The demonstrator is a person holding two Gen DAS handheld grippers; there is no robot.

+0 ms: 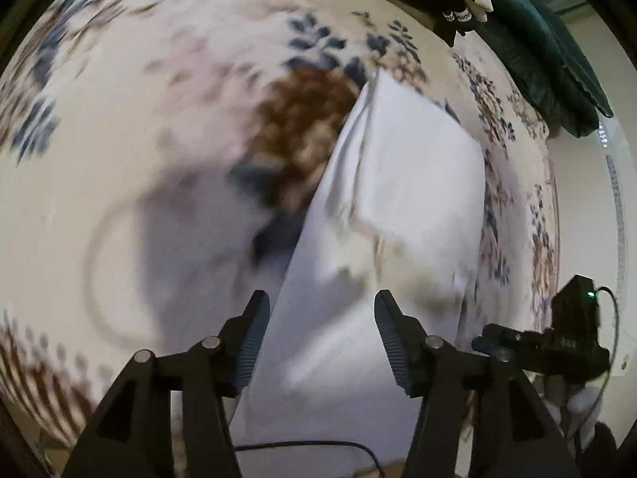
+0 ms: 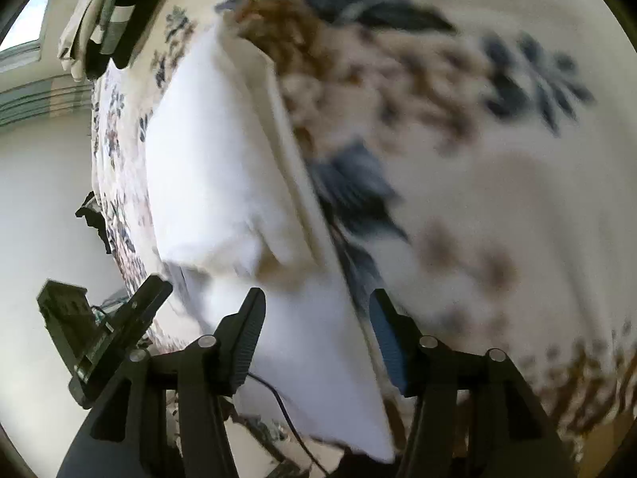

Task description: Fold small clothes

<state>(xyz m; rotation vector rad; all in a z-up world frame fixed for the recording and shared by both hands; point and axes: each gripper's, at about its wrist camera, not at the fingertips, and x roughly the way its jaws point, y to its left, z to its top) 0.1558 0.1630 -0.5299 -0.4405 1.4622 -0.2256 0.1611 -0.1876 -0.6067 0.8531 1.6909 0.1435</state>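
A white garment (image 1: 398, 183) lies partly folded on a floral bedspread (image 1: 159, 79), with one layer turned over another. My left gripper (image 1: 320, 302) is open, its fingers spread over the garment's near end and holding nothing. In the right wrist view the same white garment (image 2: 215, 167) stretches from the top left down under my right gripper (image 2: 314, 298), which is open and empty above the cloth's near edge. Both views are motion-blurred.
The right gripper's body (image 1: 557, 342) shows at the right in the left wrist view; the left gripper's body (image 2: 103, 334) shows at the left in the right wrist view. A dark green pillow (image 1: 537, 47) and stacked clothes (image 2: 99, 12) lie at the bed's far end. A black cable (image 2: 286, 410) trails below.
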